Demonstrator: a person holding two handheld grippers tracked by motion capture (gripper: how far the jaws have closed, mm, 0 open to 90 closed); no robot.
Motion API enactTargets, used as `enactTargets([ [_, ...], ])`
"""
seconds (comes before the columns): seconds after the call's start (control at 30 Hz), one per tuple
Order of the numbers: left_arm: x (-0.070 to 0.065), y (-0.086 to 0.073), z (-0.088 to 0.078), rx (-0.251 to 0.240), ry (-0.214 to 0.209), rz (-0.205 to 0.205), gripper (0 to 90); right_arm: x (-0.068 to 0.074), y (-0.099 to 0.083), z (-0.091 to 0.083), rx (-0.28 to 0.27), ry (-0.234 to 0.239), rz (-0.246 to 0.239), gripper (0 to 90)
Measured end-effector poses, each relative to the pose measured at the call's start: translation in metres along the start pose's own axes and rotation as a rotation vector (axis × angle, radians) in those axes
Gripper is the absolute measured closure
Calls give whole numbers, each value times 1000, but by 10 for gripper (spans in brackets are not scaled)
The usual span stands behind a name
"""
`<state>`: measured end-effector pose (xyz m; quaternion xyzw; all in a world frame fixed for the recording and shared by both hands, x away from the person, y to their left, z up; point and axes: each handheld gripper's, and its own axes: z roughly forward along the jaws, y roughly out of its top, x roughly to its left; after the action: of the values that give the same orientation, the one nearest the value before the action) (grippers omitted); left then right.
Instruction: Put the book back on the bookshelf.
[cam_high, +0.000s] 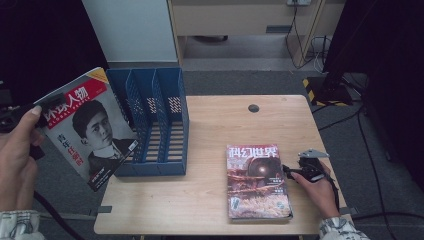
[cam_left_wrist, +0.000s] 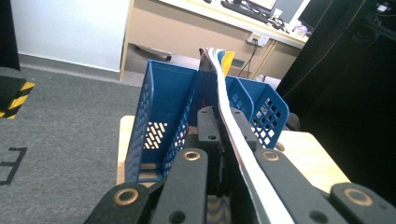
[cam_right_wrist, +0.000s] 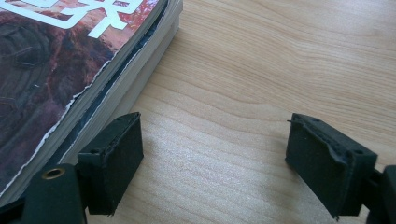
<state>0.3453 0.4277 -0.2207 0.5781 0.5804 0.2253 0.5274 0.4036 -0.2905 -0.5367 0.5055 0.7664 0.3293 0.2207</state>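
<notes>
Left gripper view, jaws clamped on magazine (cam_left_wrist: 233, 135), right gripper (cam_right_wrist: 212, 163) jaws wide apart, seemingly beside stacked magazines (cam_right_wrist: 70, 70)

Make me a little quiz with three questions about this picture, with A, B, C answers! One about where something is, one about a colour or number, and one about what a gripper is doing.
1. Where does the stack of magazines lie?
A. In the rack
B. On the table, beside the right gripper
C. On the floor

2. What colour is the file rack?
A. Blue
B. Red
C. Yellow

3. What is the left gripper doing?
A. Resting open on the table
B. Holding a pen
C. Gripping a magazine

Answers: 1 B, it lies flat on the wood by the right gripper's open jaws. 2 A, its walls are blue. 3 C, its jaws are shut on the magazine's edge.
</notes>
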Motion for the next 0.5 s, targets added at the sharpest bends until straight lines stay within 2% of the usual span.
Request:
enactTargets([
  [0.2,10,4,12,7,7,-5,862,0,-1,0,-3,2,5,189],
  [0.27,18,9,20,10,2,-6,862,0,-1,0,-3,2,9,189],
  [0.5,32,19,28,-2,13,4,862,1,-1,1,-11,0,8,187],
])
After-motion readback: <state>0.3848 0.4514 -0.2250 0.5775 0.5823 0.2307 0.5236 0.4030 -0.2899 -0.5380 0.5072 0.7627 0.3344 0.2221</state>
